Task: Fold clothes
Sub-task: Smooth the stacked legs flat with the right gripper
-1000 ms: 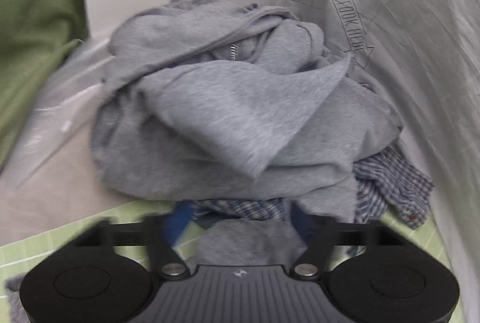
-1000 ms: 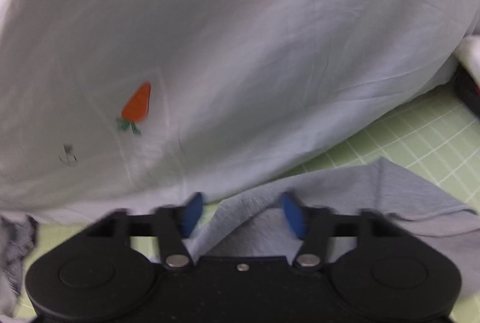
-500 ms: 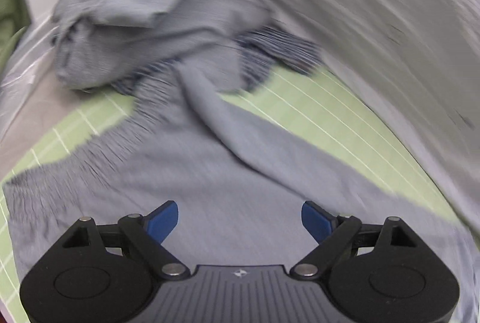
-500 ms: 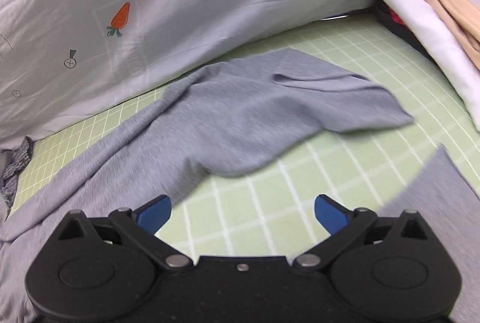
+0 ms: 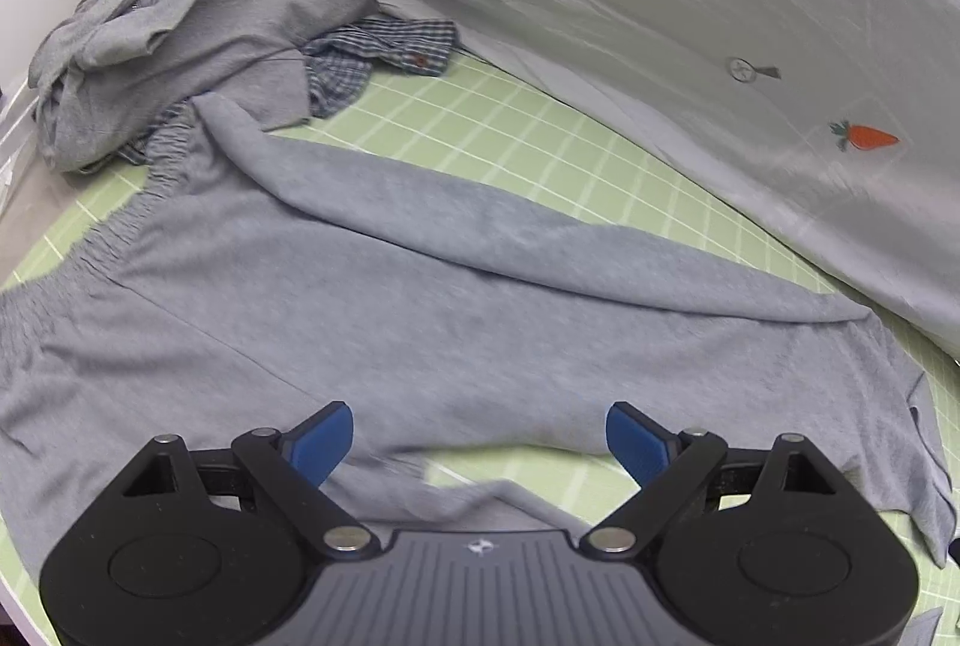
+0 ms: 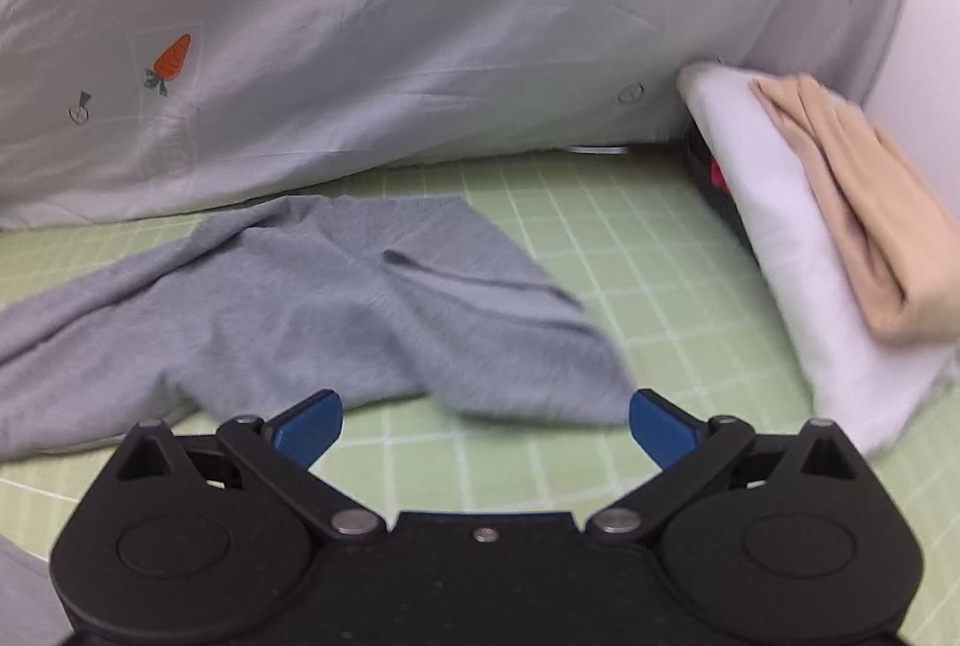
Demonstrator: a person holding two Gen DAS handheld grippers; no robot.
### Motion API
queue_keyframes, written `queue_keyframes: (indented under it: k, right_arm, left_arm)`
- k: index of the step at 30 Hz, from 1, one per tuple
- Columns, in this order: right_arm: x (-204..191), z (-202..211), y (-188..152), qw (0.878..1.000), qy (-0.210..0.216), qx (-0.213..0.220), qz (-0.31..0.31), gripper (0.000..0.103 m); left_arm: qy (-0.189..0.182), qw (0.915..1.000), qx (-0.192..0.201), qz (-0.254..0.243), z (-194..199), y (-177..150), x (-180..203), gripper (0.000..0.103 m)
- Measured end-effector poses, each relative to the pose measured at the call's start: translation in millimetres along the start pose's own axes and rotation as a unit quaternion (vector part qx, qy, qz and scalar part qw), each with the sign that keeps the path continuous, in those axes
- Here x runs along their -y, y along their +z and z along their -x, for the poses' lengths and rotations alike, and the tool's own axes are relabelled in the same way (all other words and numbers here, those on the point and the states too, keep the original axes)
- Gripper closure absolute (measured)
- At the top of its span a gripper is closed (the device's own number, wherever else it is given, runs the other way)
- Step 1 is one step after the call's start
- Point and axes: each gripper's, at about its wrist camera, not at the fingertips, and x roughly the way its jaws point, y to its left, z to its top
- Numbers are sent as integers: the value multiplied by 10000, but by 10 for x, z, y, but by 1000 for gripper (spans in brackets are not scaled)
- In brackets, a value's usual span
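While both tongs stand spread with nothing pinched, the grey trousers (image 5: 420,310) lie flat on the green grid mat (image 5: 540,148), filling the middle of the left wrist view. The left tongs (image 5: 479,439) hover at the bottom centre, above the trousers' near edge — a strip of mat shows between the blue pads (image 5: 321,439). In the right wrist view a trouser leg (image 6: 336,304) ends just above the right tongs (image 6: 485,424), apart from them. A heap of clothes (image 5: 180,46) sits upper left — a carrot-print sheet (image 6: 420,16) rises behind, and folded white and tan cloth (image 6: 840,250) lies at right.
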Motion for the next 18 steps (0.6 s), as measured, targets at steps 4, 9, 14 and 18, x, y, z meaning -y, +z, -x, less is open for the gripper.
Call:
queue_keyframes:
  k: [4,9,14,18]
  right_arm:
    - [134,-397,229,9996,161,87,235,21]
    - [85,-1064,420,9974,592,-62,402,49]
    - [-147,-1366,489,9892,1039,24,1030,49]
    - [-154,-1471,566,9822,1248,-38,1404,91]
  left_arm:
    - [61,9999,-157,-11,-162,-25,293,10]
    - [304,9988,-375,-42,-490,79,593,10]
    - [573,9969,-455,-291,-659,152,730,10]
    - [688,9951,-587,-392,-770,167,770,10]
